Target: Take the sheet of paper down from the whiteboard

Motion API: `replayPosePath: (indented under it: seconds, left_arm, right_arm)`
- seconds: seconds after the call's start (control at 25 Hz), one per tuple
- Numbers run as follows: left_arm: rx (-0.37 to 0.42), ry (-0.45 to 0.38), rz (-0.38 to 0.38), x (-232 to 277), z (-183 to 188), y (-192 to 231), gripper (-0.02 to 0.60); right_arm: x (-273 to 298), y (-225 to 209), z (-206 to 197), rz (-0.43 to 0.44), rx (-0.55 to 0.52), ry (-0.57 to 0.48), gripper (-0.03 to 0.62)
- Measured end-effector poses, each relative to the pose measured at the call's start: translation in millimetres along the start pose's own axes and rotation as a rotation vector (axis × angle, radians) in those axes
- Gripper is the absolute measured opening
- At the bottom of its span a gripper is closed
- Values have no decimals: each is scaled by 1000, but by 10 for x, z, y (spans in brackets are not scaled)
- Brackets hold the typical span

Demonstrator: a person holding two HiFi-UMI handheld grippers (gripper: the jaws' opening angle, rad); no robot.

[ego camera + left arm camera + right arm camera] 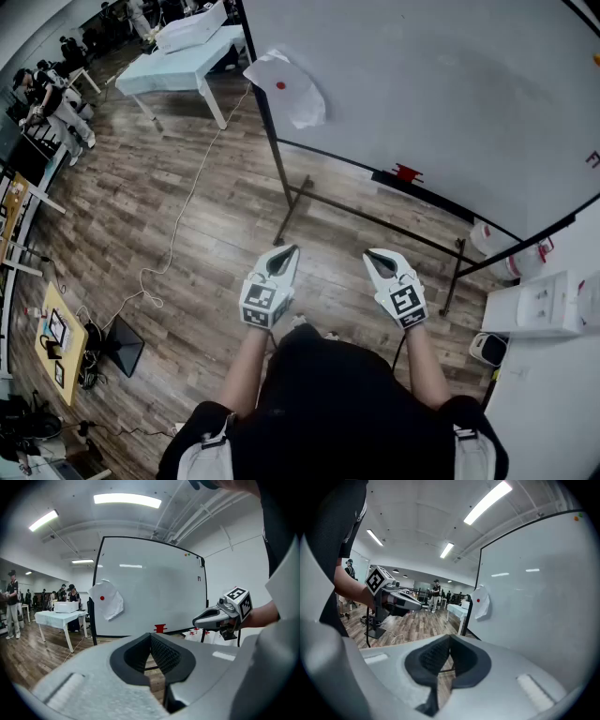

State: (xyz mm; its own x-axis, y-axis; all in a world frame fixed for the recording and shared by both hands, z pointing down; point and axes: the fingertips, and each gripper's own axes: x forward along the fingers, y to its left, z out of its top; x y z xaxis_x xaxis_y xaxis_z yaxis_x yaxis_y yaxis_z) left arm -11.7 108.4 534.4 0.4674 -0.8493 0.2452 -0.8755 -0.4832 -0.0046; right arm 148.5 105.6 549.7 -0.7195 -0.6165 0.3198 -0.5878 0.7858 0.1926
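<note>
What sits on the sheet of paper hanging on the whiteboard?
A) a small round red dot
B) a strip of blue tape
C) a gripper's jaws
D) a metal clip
A: a small round red dot, perhaps a magnet, shows on the crumpled sheet of paper at the left edge of the whiteboard.

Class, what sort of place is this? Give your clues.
Probably a shared lab or office workspace: a freestanding whiteboard, worktables with people standing nearby, and strip lights overhead.
</note>
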Motion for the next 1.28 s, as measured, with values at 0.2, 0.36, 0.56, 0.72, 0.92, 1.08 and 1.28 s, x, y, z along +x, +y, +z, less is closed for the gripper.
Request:
replayPosePath:
  seconds: [0.2,0.36,0.56,0.72,0.92,1.08,1.28]
  left_arm:
    - [6,-8,5,53,24,5,11]
    - [3,-12,5,55,31,8,11]
    - [-2,-7,7,21,6,33,11]
    - [-7,-10,11,-5,12,39,11]
    - [-5,-7,12,-12,-6,1,11]
    - [2,4,13,-47,-17,-59,11]
    - [20,17,-1,-22,13,-80,11]
  right_arm:
    - [33,-22,3,7,-25,3,5]
    - [41,-31,8,7,-19,-3,5]
    - [56,9,21,8,2,-10,3]
    - [45,37,18,10,8,-11,5]
    - [12,16,-5,8,31,-27,4]
    - [-40,25,-48,3,60,-44,5]
    - [-44,71,-131,1,97,-51,5]
